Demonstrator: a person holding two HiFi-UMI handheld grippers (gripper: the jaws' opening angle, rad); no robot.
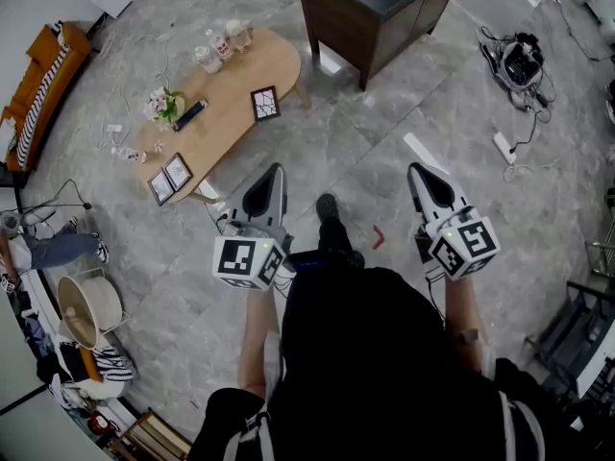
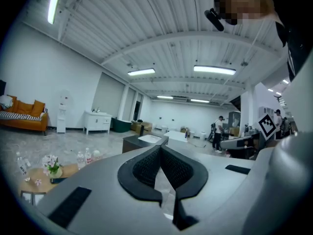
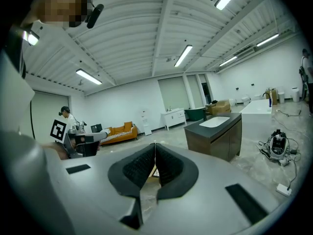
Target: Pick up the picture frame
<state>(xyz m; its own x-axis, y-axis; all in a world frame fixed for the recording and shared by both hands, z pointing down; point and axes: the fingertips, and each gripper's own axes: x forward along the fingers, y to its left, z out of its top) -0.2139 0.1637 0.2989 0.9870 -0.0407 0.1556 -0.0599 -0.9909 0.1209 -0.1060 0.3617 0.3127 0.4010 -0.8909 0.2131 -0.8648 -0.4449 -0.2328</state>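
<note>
Where I have the grippers: both are held out over the grey floor (image 1: 384, 142) in the middle of the head view. The left gripper (image 1: 279, 168) is left of centre and the right gripper (image 1: 415, 168) right of centre, well apart from each other.
Left fingers (image 2: 144, 168): together, tips touching, with nothing between them in the left gripper view.
Right fingers (image 3: 168, 168): together as well, tips meeting, and I see nothing gripped in the right gripper view.
Picture frame: a dark picture frame (image 1: 264, 103) sits on the tabletop (image 1: 259, 60) in the upper left of the head view, close to that tabletop's right edge. It is well apart from both grippers, with the left gripper the nearer one.
Other frames: two smaller frames (image 1: 170, 178) sit side by side at the lower-left end of the same tabletop. I cannot tell which frame is the one meant.
Tabletop: oval and light wood. It carries flowers (image 1: 165, 106), a dark bar-shaped item (image 1: 189, 115) beside them, and bottles (image 1: 219, 44) at the upper end.
Surroundings: a dark cabinet (image 1: 375, 8) is at top centre, an orange sofa (image 1: 38, 75) at the far left edge, and a power strip (image 1: 504, 148) on the floor at the right.
</note>
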